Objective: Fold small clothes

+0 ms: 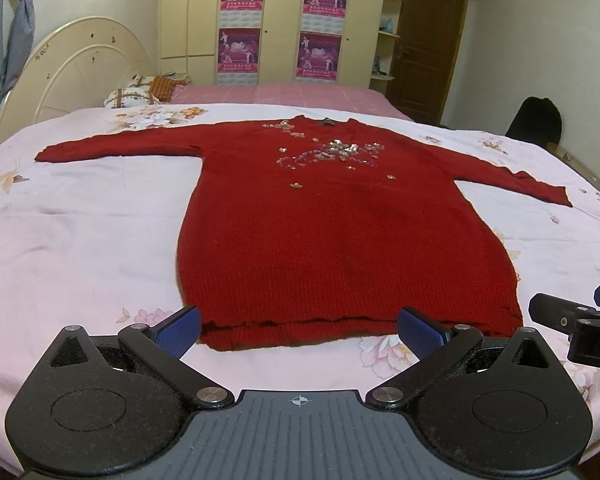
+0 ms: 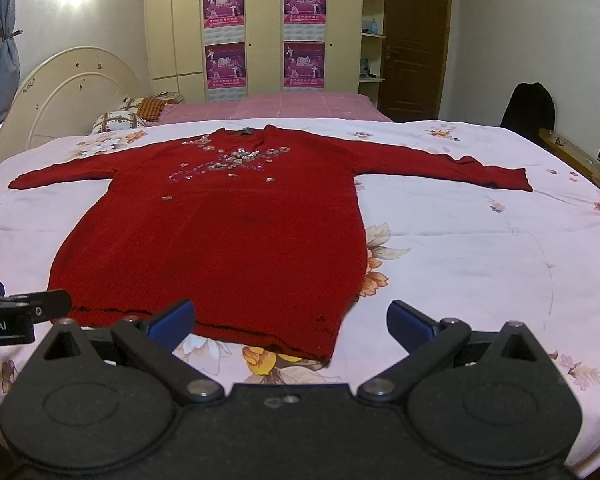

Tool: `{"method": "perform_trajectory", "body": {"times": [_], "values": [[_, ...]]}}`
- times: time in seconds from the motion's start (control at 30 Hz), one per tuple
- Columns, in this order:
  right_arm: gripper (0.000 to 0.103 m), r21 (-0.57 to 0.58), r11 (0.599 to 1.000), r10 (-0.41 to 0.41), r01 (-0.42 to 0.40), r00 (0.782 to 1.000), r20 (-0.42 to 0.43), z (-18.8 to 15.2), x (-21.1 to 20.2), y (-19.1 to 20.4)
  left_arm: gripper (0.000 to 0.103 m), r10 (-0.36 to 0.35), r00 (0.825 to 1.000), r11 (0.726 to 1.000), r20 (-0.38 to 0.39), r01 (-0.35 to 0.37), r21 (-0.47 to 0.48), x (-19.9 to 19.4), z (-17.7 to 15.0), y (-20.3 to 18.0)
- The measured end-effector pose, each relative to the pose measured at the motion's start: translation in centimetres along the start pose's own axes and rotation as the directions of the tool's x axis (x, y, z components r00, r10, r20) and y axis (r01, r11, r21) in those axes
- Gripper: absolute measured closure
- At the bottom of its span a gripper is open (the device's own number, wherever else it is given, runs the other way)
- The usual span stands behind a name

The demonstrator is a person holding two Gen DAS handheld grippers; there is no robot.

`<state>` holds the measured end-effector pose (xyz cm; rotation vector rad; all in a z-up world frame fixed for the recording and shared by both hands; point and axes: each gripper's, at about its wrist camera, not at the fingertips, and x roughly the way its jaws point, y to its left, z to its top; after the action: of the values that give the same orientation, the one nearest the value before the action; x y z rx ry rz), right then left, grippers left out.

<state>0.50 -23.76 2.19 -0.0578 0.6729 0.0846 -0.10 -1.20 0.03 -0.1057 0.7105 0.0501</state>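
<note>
While the floral bedsheet (image 1: 80, 216) covers most of the bed, the red knit sweater (image 1: 340, 224) lies flat on it, face up, both sleeves spread toward the left and right edges and its hem along the near edge. A sequin flower decoration (image 1: 336, 150) crosses the chest just below the neckline at the far end. No fold has been made yet, by the look of it.

The knit looks soft and stretchy, so a pinch on only the top layer of the hem would likely lift the front alone and leave the back behind, skewing the fold. The sequins could also snag on the knit once the halves meet.

The left gripper (image 1: 299, 330) hovers just above the hem, its blue pads spread wide on either side of the hem's left portion, holding nothing. The right gripper (image 2: 290, 320) sits over the hem's right corner, equally wide apart and empty; whether either pad touches the fabric cannot be told.
</note>
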Motion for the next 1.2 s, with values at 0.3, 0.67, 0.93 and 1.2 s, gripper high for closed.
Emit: {"method": "perform_trajectory", "body": {"times": [0.3, 0.67, 0.93, 1.2], "values": [[0.001, -0.002, 1.000, 0.002, -0.002, 1.000, -0.001, -0.1, 0.0, 0.0, 0.000, 0.003, 1.000, 1.000, -0.003, -0.003, -0.001, 0.2, -0.1, 0.0], [0.001, -0.014, 1.000, 0.003, -0.003, 1.000, -0.004, -0.1, 0.2, 0.3, 0.000, 0.005, 1.000, 1.000, -0.006, -0.005, -0.003, 0.2, -0.1, 0.2], [0.001, -0.020, 1.000, 0.000, -0.001, 1.000, -0.024, -0.1, 0.7, 0.3, 0.000, -0.025, 1.000, 0.999, -0.004, 0.025, -0.023, 0.3, 0.3, 0.4], [0.001, 0.025, 1.000, -0.011, 0.012, 1.000, -0.029, 1.5, 2.2, -2.7, 0.000, -0.204, 0.979, 0.978, -0.026, 0.202, -0.043, 4.4, 5.2, 2.3]]}}
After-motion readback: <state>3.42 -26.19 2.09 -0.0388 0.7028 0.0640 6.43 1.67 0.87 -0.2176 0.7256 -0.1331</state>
